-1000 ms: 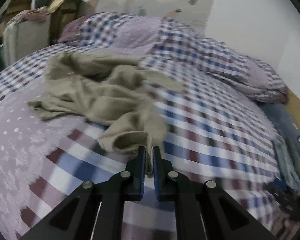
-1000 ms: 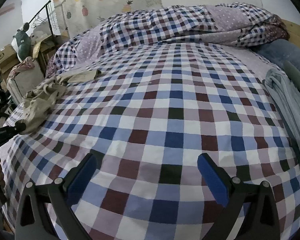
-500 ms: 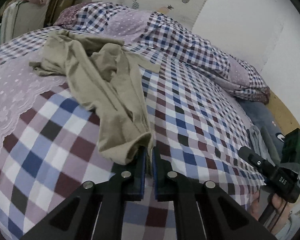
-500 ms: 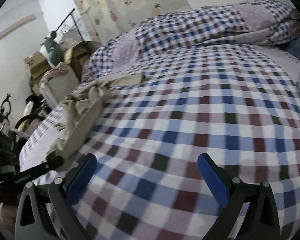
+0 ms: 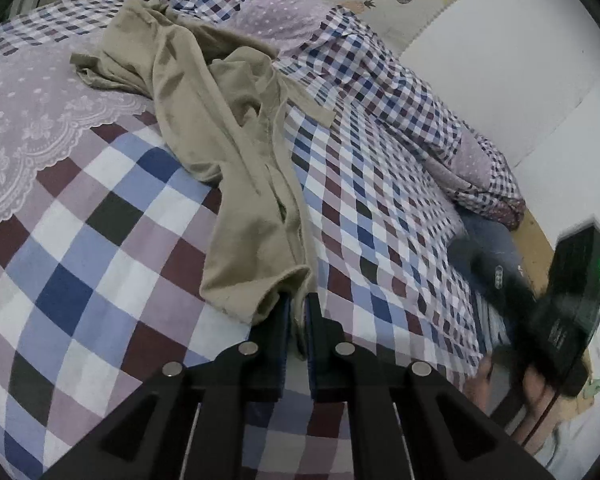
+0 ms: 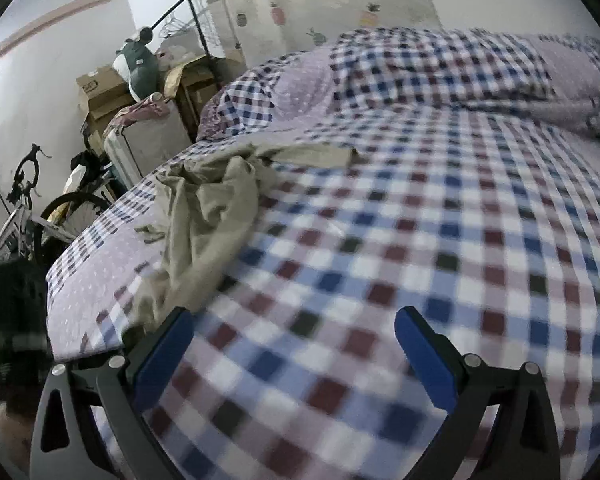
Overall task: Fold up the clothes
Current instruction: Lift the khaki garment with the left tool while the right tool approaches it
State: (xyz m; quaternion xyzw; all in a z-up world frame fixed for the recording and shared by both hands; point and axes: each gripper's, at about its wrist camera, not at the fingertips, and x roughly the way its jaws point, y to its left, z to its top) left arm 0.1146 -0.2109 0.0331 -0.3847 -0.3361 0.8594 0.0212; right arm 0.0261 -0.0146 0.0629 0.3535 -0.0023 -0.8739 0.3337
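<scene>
The left gripper (image 5: 296,312) clamps the hem of limp, light beige trousers (image 5: 236,152) near the checked bed's (image 5: 100,248) edge; the right gripper (image 6: 294,344), jaws wide, seemingly hovers, ready for another hem corner.

From my remote station I see a bed (image 5: 100,248) spread with a checked cover (image 6: 420,240), a lilac lace-edged cloth (image 5: 32,120) along one side, a crumpled beige garment (image 5: 236,152) stretched across it, and a bunched checked quilt (image 6: 440,68) at its head.
</scene>
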